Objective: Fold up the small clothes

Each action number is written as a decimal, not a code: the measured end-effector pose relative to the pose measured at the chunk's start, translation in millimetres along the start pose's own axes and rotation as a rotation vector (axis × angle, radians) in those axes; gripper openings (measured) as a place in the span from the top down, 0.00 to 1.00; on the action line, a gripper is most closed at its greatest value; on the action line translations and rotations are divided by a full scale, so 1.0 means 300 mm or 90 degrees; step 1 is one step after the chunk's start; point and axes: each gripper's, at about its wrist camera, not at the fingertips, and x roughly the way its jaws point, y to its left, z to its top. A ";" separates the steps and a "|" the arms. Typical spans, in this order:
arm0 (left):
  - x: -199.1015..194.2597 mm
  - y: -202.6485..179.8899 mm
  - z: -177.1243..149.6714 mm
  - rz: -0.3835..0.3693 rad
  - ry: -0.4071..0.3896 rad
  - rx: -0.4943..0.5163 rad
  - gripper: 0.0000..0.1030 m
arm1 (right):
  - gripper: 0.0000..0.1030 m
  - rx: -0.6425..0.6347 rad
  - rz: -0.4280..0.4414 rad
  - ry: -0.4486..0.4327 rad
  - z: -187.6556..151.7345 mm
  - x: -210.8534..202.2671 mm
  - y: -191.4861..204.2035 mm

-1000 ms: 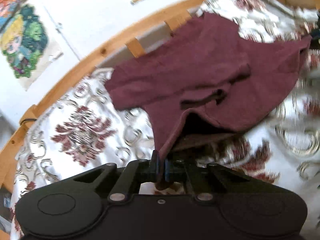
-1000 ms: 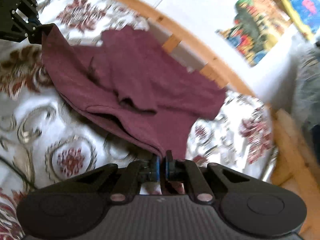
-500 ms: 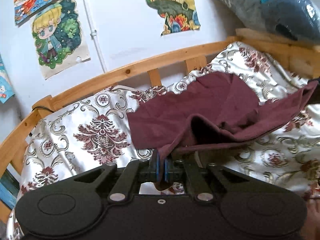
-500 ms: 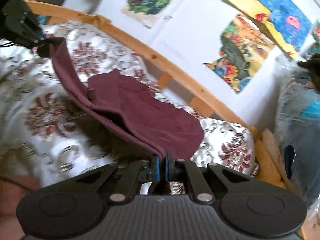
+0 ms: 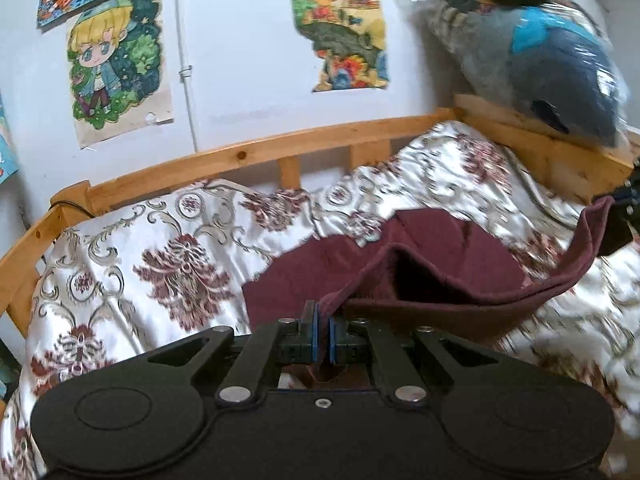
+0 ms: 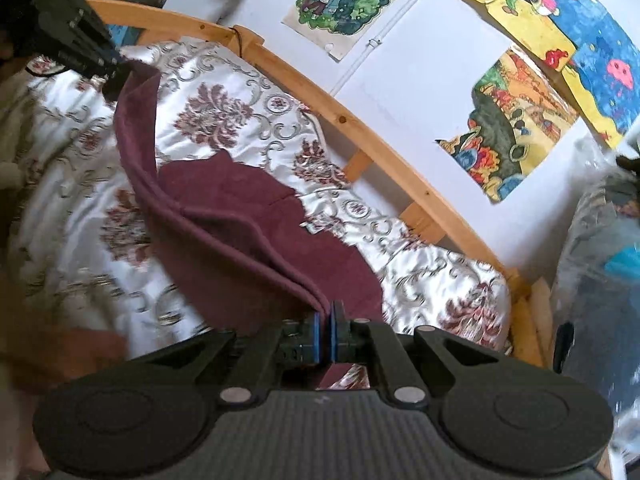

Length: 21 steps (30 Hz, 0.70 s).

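A dark maroon garment [image 5: 440,264] lies partly on a bed with a white and maroon patterned cover [image 5: 160,264]. My left gripper [image 5: 323,334] is shut on one corner of its near edge. My right gripper [image 6: 326,334] is shut on the other corner; it also shows at the right edge of the left wrist view [image 5: 624,208]. The edge between them is lifted and stretched, and the rest of the garment [image 6: 248,216] drapes down onto the cover. The left gripper shows at the upper left of the right wrist view [image 6: 80,48].
A wooden bed rail [image 5: 256,156] runs along the far side under a white wall with drawings [image 5: 116,64]. A grey and blue plastic-wrapped bundle [image 5: 540,52] sits on the wooden headboard [image 5: 560,160] at the right.
Both grippers have pulled back toward me and risen with the garment's edge. The garment has slid nearer, and less of it lies flat on the cover.
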 end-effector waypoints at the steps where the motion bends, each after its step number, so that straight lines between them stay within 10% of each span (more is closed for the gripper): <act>1: 0.035 0.013 0.024 0.002 0.001 -0.011 0.95 | 0.94 -0.001 -0.005 -0.001 0.009 0.036 -0.017; 21: 0.814 0.218 0.136 0.033 0.068 -0.121 0.95 | 0.93 0.075 -0.076 0.076 0.052 0.899 -0.207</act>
